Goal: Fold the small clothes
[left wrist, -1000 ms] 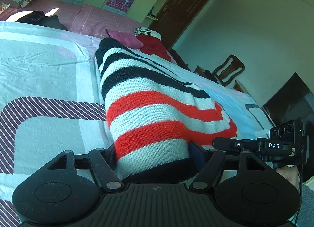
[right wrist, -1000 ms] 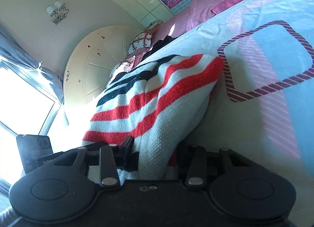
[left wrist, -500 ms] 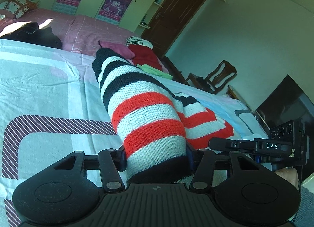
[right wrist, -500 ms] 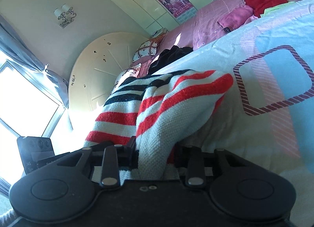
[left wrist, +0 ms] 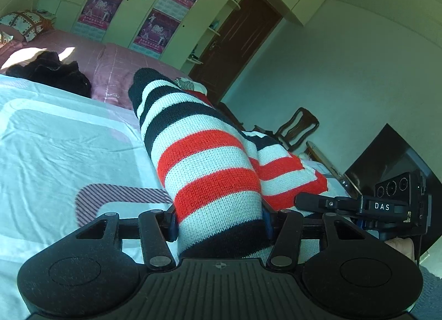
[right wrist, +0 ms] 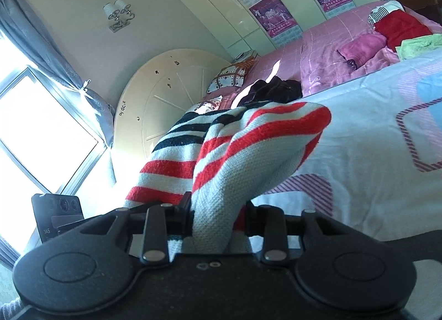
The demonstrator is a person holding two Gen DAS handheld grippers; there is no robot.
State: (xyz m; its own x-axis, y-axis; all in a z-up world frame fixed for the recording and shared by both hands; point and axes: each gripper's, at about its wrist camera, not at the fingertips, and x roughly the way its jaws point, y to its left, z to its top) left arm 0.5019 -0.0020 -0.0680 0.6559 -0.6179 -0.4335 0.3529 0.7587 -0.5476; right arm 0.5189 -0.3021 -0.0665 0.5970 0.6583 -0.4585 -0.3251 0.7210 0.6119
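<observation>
— Where is the striped knit garment (left wrist: 210,159) sitting?

— It's running forward from both hands, long axis pointing away over the bed sheet (left wrist: 55,140). The left gripper (left wrist: 219,222) and right gripper (right wrist: 218,217) are each clamping a near corner, apparently lifting it.

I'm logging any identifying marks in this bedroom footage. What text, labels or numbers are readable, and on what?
"DAS": white letters on the black arm of the right gripper, seen from the left wrist camera.
"AS": a partly cut-off label on the black camera block at the right wrist view's left edge.
Purple posters on the wardrobe doors: print too small and blurred to read.
Nothing else carries legible text.
</observation>
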